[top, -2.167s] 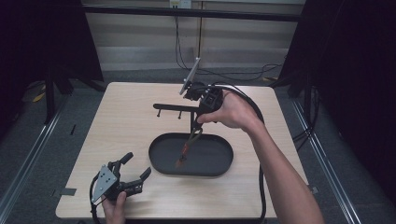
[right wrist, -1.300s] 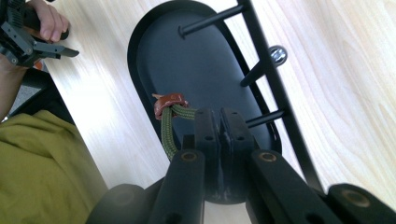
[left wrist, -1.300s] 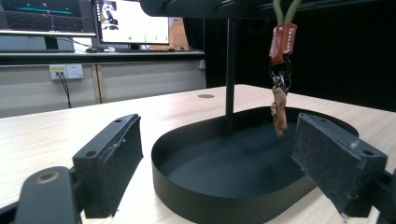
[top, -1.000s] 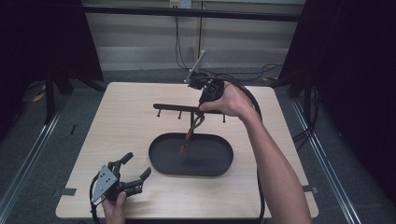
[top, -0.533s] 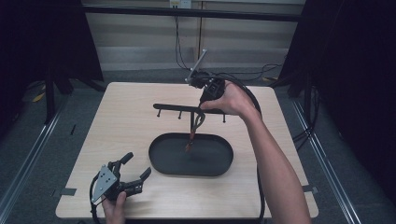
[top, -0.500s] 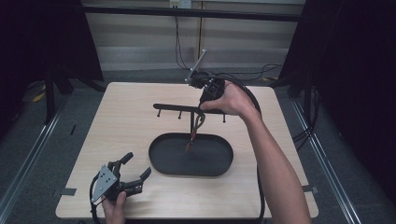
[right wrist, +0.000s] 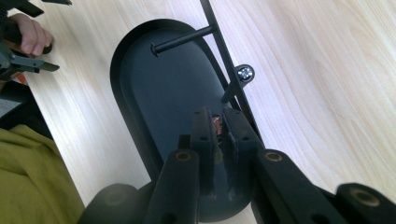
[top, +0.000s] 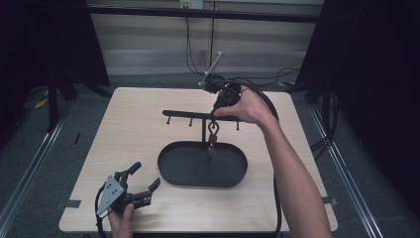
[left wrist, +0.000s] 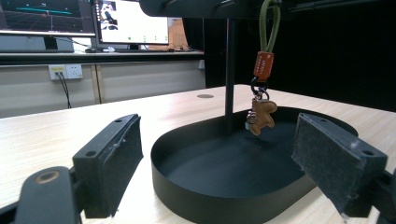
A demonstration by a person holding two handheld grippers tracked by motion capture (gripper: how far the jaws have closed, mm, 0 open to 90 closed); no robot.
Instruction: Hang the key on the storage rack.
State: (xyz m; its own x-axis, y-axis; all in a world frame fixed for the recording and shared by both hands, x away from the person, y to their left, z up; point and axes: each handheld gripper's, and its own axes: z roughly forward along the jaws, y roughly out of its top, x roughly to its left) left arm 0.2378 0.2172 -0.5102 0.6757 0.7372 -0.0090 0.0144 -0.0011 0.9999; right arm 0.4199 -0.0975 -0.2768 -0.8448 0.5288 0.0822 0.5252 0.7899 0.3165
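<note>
A black stand rises from an oval tray (top: 173,173) and carries a crossbar (top: 188,115) with short pegs. My right gripper (top: 214,118) sits at the bar just right of the post, shut on the green loop of a keychain (top: 212,141). The orange tag and brown charm (left wrist: 261,114) dangle over the tray beside the post (left wrist: 229,70). In the right gripper view, the jaws (right wrist: 218,126) pinch an orange-brown bit above the tray (right wrist: 163,84). Whether the loop sits on a peg is hidden. My left gripper (top: 145,174) rests open near the table's front left corner, pads (left wrist: 112,163) wide apart.
The wooden table (top: 124,129) has bare room left of the stand and along the right side. Cables trail from the right gripper off the table's back edge. A hand with the left gripper (right wrist: 18,51) appears beyond the tray. Monitors (left wrist: 126,21) stand behind.
My right gripper has carried the keychain up and back toward the crossbar, so the charm now hangs closer to the post. The left gripper has stayed put.
</note>
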